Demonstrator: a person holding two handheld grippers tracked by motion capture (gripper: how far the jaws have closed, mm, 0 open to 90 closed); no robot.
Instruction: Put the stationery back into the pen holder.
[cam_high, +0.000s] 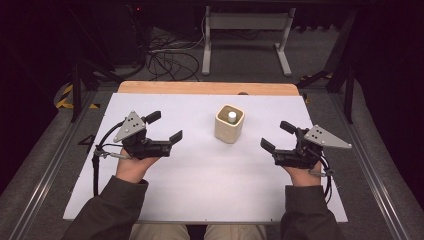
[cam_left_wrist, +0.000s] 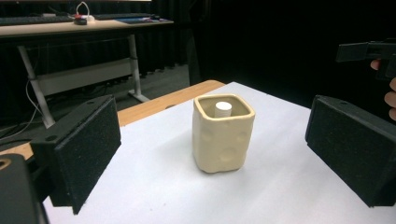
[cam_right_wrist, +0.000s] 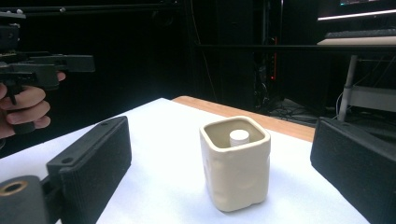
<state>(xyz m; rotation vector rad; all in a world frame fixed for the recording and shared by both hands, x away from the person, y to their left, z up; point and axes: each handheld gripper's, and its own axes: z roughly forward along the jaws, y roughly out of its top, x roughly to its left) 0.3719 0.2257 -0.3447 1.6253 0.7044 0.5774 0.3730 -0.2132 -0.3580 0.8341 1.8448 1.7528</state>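
1. I see the left gripper (cam_high: 165, 126) with its fingers (cam_left_wrist: 81, 149) spread wide apart and nothing between the pads; it is held just above the table (cam_high: 200, 175) in the person's left hand (cam_high: 131, 167).
2. The right gripper (cam_high: 276, 136) matches it: its fingers (cam_right_wrist: 93, 168) stand well apart and hold nothing, with the right hand (cam_high: 303, 175) underneath.
3. Straight ahead of both pairs of fingers, between the two grippers and a little farther from me, stands the cream cup (cam_high: 229, 123). It is a squarish cup with rounded corners and shallow dimples in its sides, upright on the table, touched by neither gripper.
4. In the left gripper view the cream cup (cam_left_wrist: 223, 135) sits centred in the gap between the fingers but beyond their tips; the right gripper view shows the same thing.
5. Inside the cup I can see a small white cylinder (cam_left_wrist: 223, 109), standing upright, its flat top just below the rim.
6. Outward from there, the white sheet covers most of the table, with a strip of bare wooden edge (cam_high: 207, 88) beyond the cup.
7. Past the table, on the floor, I see a tangle of cables (cam_high: 167, 57) and a white desk frame (cam_high: 245, 35).
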